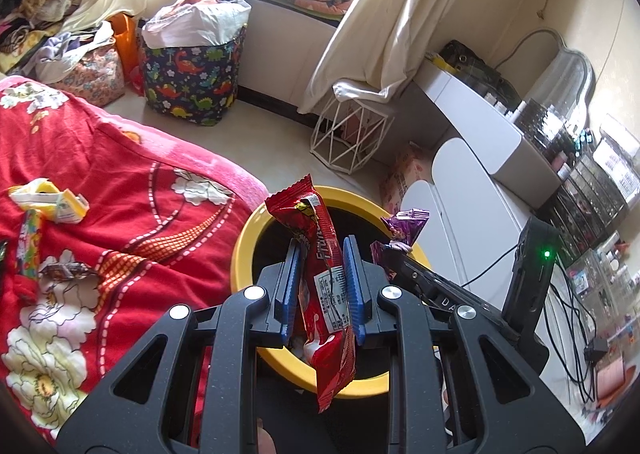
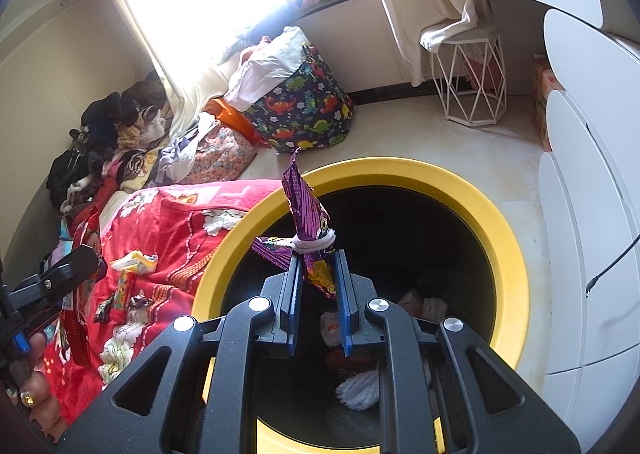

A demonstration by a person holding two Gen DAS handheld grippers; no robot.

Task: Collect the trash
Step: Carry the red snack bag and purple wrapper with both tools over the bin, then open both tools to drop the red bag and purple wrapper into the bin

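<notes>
- Our left gripper (image 1: 320,254) had its blue pads nearly together, pinched on the red wrapper (image 1: 326,282); the wrapper ran lengthwise between the jaws, its top standing up past the fingertips and its tail drooping below them.
- Our right gripper (image 2: 318,274) was likewise all but closed, clamped on the purple wrapper (image 2: 306,213), which stood nearly upright out of the jaws, a pale band looped round its waist.
- The one thing that counted: the bin (image 1: 244,246), yellow-rimmed and black inside, lay straight ahead of and under both pairs of jaws.
- From the right wrist view, the purple wrapper hung inside the rim (image 2: 496,230), over the dark mouth, so we judged that hand the better placed to let go.
- From the left wrist view, the red wrapper crossed the near part of the rim; its tail seemed to hang at or just outside the near edge, so we reckoned it wanted carrying a little further in before release.
- Some white crumpled scraps (image 2: 358,390) already lay at the bottom of the bin.
- Outward: the red flowered blanket (image 1: 120,181) touched the bin's left side, with more to collect on it, a yellow-white carton (image 1: 52,201) and a small dark wrapper (image 1: 66,272), both well apart from the jaws.
- Beyond, the pale floor, a dinosaur-print bag (image 1: 192,81), a white wire stool (image 1: 352,133), curtains and a bright window; white drawers (image 2: 592,189) stood to the right.
</notes>
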